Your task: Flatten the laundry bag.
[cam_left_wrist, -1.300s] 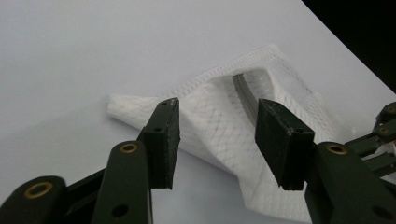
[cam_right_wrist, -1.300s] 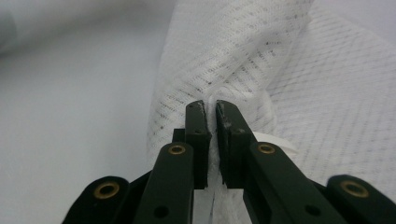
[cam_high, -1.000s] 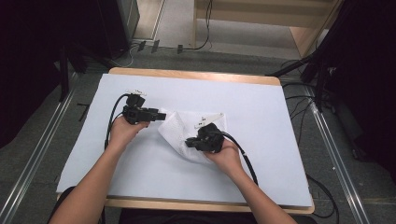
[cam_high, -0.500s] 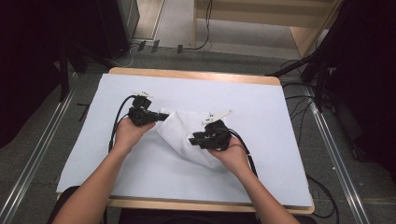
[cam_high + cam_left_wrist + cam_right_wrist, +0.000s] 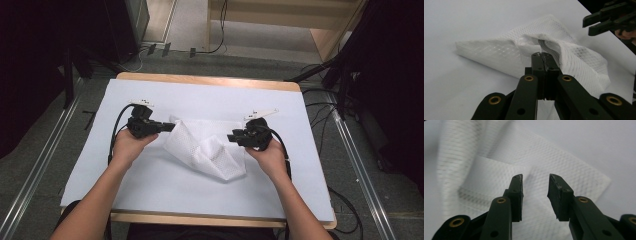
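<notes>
Now that the right gripper [image 5: 234,136] has let go and drawn back, fingers spread and empty, the left gripper [image 5: 170,127] pinches the white mesh cloth's [image 5: 207,147] left corner mid-counter, ready for unfolding.

This looks like a lab or test room set up for recording. A wooden table [image 5: 210,80] covered by a white sheet [image 5: 150,190] stands on grey carpet [image 5: 40,165], flanked by metal rails [image 5: 365,175]. Black cables [image 5: 320,107] trail across the floor, and dark equipment [image 5: 50,45] stands around the edges.
</notes>
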`<state>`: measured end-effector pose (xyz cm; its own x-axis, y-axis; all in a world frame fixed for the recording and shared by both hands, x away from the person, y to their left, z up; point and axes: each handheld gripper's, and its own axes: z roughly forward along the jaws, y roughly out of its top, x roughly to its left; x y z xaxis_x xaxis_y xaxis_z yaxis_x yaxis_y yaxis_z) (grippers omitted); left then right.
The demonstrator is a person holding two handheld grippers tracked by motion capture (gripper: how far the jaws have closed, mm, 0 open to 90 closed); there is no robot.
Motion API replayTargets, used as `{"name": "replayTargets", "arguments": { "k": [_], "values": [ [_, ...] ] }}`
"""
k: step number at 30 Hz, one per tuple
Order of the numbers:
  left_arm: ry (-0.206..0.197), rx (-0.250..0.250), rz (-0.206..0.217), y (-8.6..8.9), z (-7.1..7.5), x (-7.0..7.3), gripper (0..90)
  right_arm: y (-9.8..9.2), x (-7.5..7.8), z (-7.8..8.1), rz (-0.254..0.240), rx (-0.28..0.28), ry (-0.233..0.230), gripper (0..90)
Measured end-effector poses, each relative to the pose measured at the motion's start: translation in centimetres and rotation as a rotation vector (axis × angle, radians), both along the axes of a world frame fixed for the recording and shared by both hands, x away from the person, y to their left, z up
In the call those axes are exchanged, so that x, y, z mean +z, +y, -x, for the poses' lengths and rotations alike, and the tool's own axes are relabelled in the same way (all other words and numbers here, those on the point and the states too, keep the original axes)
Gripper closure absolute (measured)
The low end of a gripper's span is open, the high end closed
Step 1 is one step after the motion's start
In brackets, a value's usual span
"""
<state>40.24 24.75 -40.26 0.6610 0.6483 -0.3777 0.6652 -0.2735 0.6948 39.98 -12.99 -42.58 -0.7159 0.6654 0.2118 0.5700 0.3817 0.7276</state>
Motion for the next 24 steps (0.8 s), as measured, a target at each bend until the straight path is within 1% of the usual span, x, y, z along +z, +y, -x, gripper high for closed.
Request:
{"name": "replayTargets", "arguments": {
  "k": [1,2,3,4,5,6,7,8,9,15,19,20,22,23,24],
  "values": [
    [0.000,0.000,0.000,0.0,0.0,0.0,90.0,0.0,0.0,0.0,0.000,0.000,0.000,66.5],
    [0.000,0.000,-0.005,0.1,0.2,0.0,90.0,-0.3,-0.6,-0.6,0.020,-0.019,0.014,66.0],
    [-0.002,0.002,-0.008,0.2,0.3,0.0,90.0,-0.3,-0.6,-0.6,0.020,-0.019,0.014,66.0],
    [-0.002,0.001,-0.008,0.4,0.4,-0.1,90.0,-0.5,-1.0,-1.1,0.031,-0.037,0.021,65.5],
    [0.003,0.010,0.003,0.8,0.6,-0.1,90.0,-0.7,-1.3,-1.3,0.035,-0.053,0.034,65.5],
    [0.003,0.010,0.003,0.8,0.6,-0.1,90.0,-0.9,-1.5,-1.6,0.031,-0.065,0.042,65.4],
    [0.007,0.014,0.007,1.1,0.7,-0.2,90.0,-0.9,-1.5,-1.6,0.031,-0.065,0.042,65.4],
    [0.009,0.016,0.013,1.3,0.7,-0.3,90.0,-1.2,-1.8,-1.9,0.032,-0.076,0.049,65.0],
    [0.016,0.019,0.014,1.4,0.8,-0.3,90.0,-1.4,-2.3,-2.4,0.040,-0.099,0.050,64.0],
    [0.026,0.020,0.009,1.7,1.1,-0.6,90.0,-1.9,-3.5,-3.6,0.053,-0.146,0.066,62.0],
    [0.026,0.021,0.005,1.8,1.3,-0.7,90.0,-1.9,-3.9,-3.9,0.063,-0.152,0.073,62.0],
    [0.026,0.020,0.002,1.9,1.3,-0.8,90.0,-1.7,-4.1,-4.0,0.078,-0.149,0.071,62.0],
    [0.026,0.026,0.000,2.0,1.3,-0.8,90.0,-1.4,-4.3,-4.0,0.086,-0.146,0.076,62.0],
    [0.029,0.031,0.002,2.0,1.3,-0.8,90.0,-1.3,-4.3,-4.0,0.087,-0.148,0.069,62.2],
    [0.029,0.035,0.002,2.1,1.3,-0.9,90.0,-1.2,-4.3,-4.0,0.084,-0.147,0.072,62.8]
  ]
}}
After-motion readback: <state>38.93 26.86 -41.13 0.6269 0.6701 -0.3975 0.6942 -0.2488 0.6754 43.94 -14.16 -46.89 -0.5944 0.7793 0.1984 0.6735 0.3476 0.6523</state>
